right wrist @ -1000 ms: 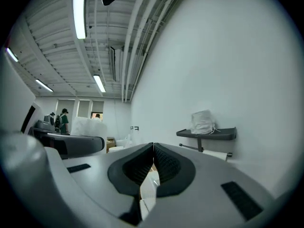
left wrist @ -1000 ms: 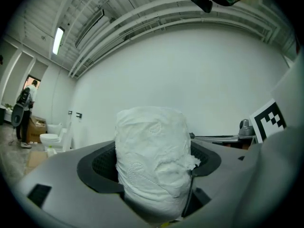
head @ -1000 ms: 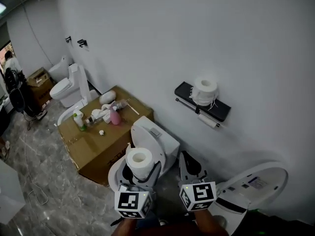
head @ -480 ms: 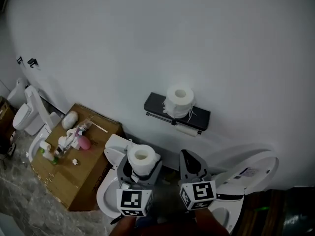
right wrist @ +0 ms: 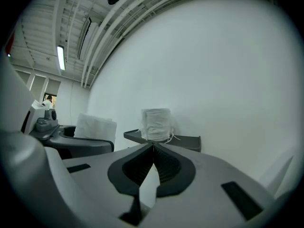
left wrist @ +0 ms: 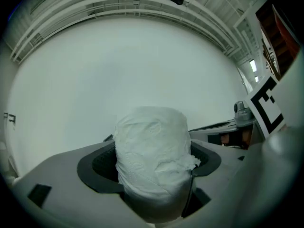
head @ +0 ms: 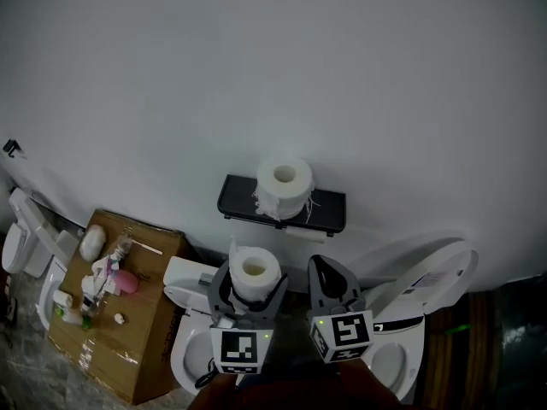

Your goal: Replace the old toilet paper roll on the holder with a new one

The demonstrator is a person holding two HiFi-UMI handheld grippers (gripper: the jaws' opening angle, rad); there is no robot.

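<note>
Currently, the left gripper point(head: 253, 293) is clamped on an upright white toilet paper roll point(head: 255, 267), the right gripper point(right wrist: 153, 148) has its jaws pressed together on nothing, and a second, ragged white roll point(head: 284, 186) stands on the black wall-mounted holder shelf point(head: 330, 211) beyond both.

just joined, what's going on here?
A person holds a gripper in each hand, facing a wall-mounted black holder. The left gripper is shut on a full toilet paper roll, held upright. The right gripper is shut and empty. A second roll stands on the holder's shelf; what looks like a nearly spent roll hangs beneath. Neither gripper touches the holder.
</note>
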